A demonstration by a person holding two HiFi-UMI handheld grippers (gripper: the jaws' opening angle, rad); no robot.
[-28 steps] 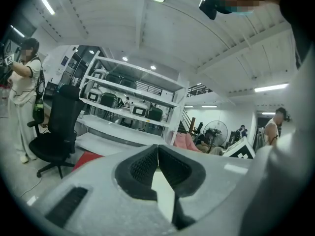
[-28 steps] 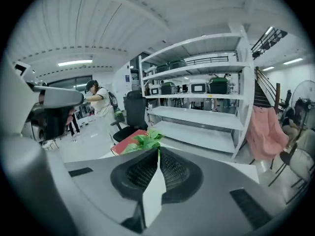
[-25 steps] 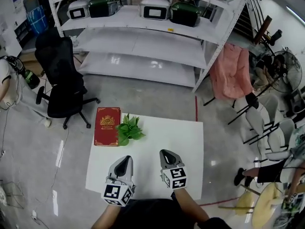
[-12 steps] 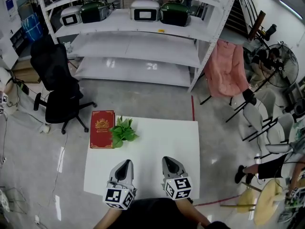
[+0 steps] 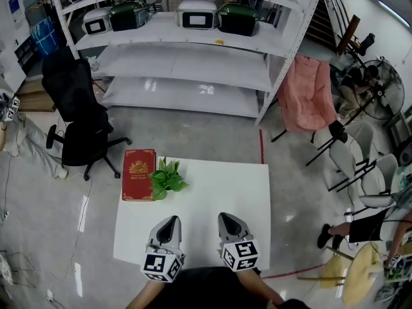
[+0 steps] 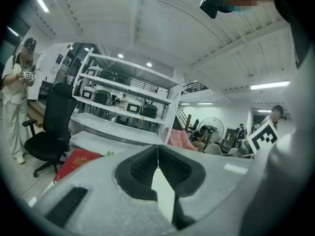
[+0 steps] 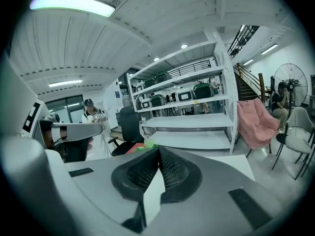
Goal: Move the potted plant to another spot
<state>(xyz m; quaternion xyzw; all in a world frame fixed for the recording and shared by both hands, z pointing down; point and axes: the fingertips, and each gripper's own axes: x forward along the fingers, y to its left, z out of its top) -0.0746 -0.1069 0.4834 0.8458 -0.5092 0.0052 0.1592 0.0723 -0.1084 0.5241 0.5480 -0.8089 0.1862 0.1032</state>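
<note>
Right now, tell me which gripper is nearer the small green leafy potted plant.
Left. The left gripper is over the white table, nearly straight in line with the green potted plant; the right gripper is beside it, farther right.

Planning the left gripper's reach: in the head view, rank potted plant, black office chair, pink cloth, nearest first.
From the left gripper:
1. potted plant, far-left on the table.
2. black office chair, beyond, left.
3. pink cloth, beyond, far right.

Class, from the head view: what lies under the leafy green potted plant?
The leafy green potted plant overlaps the white table and the red hardcover book; its leaves hide the pot.
</note>
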